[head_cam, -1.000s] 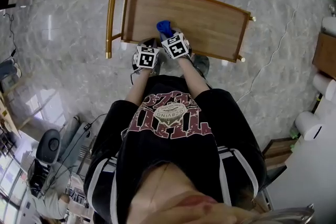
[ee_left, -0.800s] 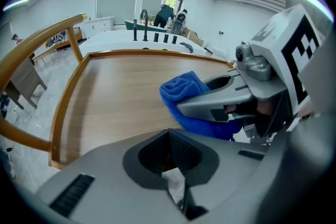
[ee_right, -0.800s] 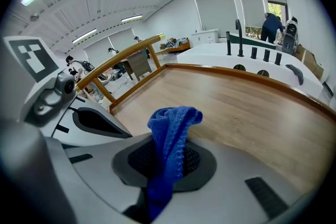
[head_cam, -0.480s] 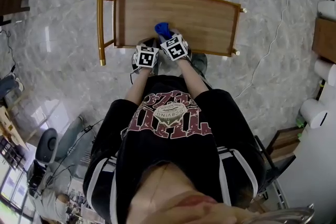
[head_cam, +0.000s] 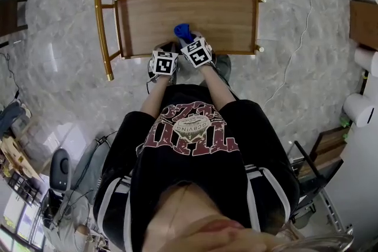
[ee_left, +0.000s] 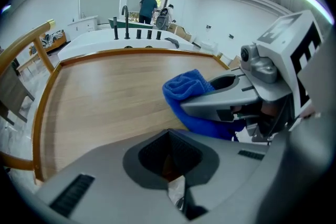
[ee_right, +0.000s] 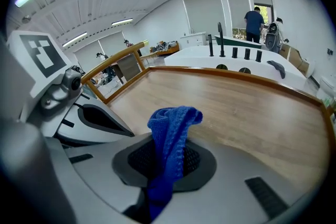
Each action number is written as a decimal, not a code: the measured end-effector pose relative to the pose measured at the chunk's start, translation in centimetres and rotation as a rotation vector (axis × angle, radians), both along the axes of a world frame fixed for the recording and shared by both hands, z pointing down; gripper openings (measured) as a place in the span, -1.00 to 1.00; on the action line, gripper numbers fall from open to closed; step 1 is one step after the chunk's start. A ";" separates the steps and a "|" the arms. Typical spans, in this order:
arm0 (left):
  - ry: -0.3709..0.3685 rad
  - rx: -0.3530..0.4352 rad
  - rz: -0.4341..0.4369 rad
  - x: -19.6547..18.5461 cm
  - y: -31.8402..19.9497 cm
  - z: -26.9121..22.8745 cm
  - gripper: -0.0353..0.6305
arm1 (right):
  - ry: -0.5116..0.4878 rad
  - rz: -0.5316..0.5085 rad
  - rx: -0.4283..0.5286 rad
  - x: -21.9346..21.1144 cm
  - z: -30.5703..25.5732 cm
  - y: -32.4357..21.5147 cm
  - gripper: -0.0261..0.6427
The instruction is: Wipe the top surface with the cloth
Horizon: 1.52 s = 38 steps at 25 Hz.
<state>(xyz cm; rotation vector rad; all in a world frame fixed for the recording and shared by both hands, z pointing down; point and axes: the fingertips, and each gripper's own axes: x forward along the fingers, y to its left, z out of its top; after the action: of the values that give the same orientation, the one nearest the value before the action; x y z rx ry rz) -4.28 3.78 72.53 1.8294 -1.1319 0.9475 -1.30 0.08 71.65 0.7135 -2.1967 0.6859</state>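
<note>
The wooden top surface (head_cam: 189, 18) has a raised rim and lies straight ahead of me. My right gripper (head_cam: 188, 39) is shut on a blue cloth (head_cam: 182, 30), held just over the near edge of the wood. In the right gripper view the cloth (ee_right: 170, 131) sticks up out of the shut jaws of the right gripper (ee_right: 163, 176) and flops forward. My left gripper (head_cam: 168, 49) sits close beside it on the left, at the near edge. In the left gripper view the left gripper (ee_left: 170, 165) is shut with nothing in it, and the cloth (ee_left: 185, 86) shows to its right.
A gold handle bar (head_cam: 101, 32) runs along the table's left end. A cable (head_cam: 301, 38) trails over the marble floor on the right. White rolls (head_cam: 357, 109) and wooden furniture (head_cam: 363, 20) stand at the far right. Behind the table stands a white counter (ee_right: 231, 57).
The head view has turned, so the table now lies squarer and further left in the picture. Both grippers and the cloth keep their place at the near edge.
</note>
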 end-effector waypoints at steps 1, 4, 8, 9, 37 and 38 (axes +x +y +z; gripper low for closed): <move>0.000 0.000 0.010 0.3 -0.2 0.1 -0.76 | 0.000 0.010 0.002 0.4 0.1 -0.1 -0.75; 0.004 0.000 0.040 1.2 -0.6 0.1 -0.76 | 0.004 0.035 0.001 1.3 0.4 -0.4 -0.75; 0.013 0.003 0.074 2.6 -1.0 0.2 -0.76 | 0.005 0.062 -0.005 2.6 0.6 -0.5 -0.75; 0.014 -0.001 0.082 2.9 -1.0 0.3 -0.76 | 0.008 0.069 -0.006 3.0 0.5 -0.6 -0.75; 0.031 0.006 0.297 11.9 -1.8 0.3 -0.76 | 0.059 0.244 0.022 13.9 0.1 -1.3 -0.75; 0.030 0.003 0.300 12.1 -1.8 0.3 -0.76 | 0.061 0.251 0.023 14.4 0.1 -1.4 -0.75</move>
<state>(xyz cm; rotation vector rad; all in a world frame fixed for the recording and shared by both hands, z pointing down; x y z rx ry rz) 7.80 1.98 72.81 2.0458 -0.8542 1.0828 13.09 -1.33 71.72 1.0207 -2.0823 0.7545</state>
